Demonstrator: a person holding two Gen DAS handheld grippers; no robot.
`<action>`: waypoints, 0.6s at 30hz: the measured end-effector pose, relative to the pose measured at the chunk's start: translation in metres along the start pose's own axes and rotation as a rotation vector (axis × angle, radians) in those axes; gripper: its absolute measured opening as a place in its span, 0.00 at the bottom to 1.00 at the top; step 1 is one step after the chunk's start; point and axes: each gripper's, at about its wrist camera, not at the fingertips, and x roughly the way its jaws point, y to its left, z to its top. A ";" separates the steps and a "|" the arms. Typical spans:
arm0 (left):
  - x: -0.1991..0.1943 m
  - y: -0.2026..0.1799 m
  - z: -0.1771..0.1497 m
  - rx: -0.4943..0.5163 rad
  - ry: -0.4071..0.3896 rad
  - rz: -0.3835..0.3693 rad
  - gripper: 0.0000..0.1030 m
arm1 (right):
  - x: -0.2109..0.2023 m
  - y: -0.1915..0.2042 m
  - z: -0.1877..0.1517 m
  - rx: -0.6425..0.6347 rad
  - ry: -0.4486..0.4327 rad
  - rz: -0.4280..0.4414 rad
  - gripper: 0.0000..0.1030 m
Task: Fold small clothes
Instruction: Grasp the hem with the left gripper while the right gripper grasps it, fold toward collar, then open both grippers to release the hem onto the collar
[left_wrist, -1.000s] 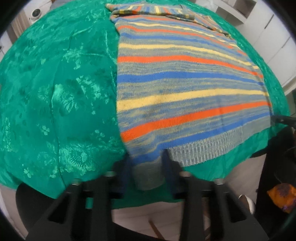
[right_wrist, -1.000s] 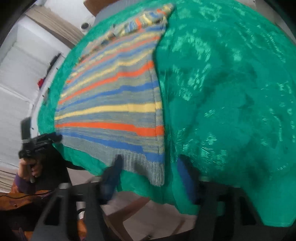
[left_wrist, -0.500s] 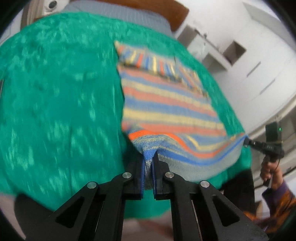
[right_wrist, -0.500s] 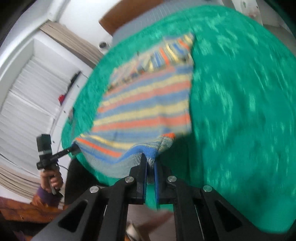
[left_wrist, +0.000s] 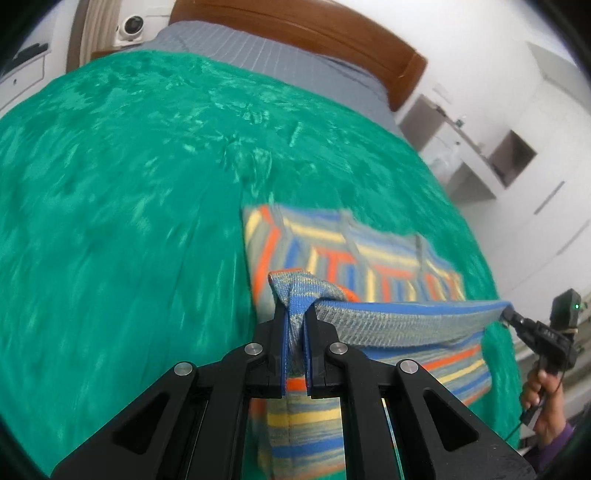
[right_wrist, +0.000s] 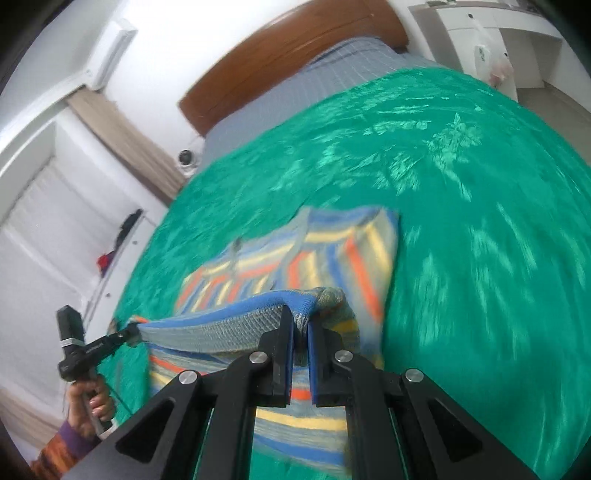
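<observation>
Left claw (left_wrist: 294, 314): clamped on 1 hem corner of striped sweater (left_wrist: 388, 258); right claw (right_wrist: 301, 321): clamped on other corner. Change vs 1 s ago: both closed, hem lifted off green bedspread (left_wrist: 129, 203), carried toward collar; fold approx. half done, not yet laid.

Showing 1 striped sweater (left_wrist: 369, 258), 1 green bedspread (left_wrist: 129, 184), 1 headboard (left_wrist: 295, 26). Also showing 2 grippers: left gripper (left_wrist: 295, 321), right gripper (right_wrist: 301, 325).
</observation>
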 end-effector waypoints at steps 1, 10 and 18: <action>0.014 -0.002 0.010 0.006 0.013 0.014 0.05 | 0.013 -0.006 0.012 0.009 0.003 -0.015 0.06; 0.064 0.026 0.063 -0.120 -0.036 0.087 0.76 | 0.087 -0.068 0.082 0.155 -0.029 -0.081 0.20; 0.044 0.008 0.037 0.169 0.009 0.105 0.77 | 0.067 -0.036 0.073 -0.073 0.131 -0.073 0.25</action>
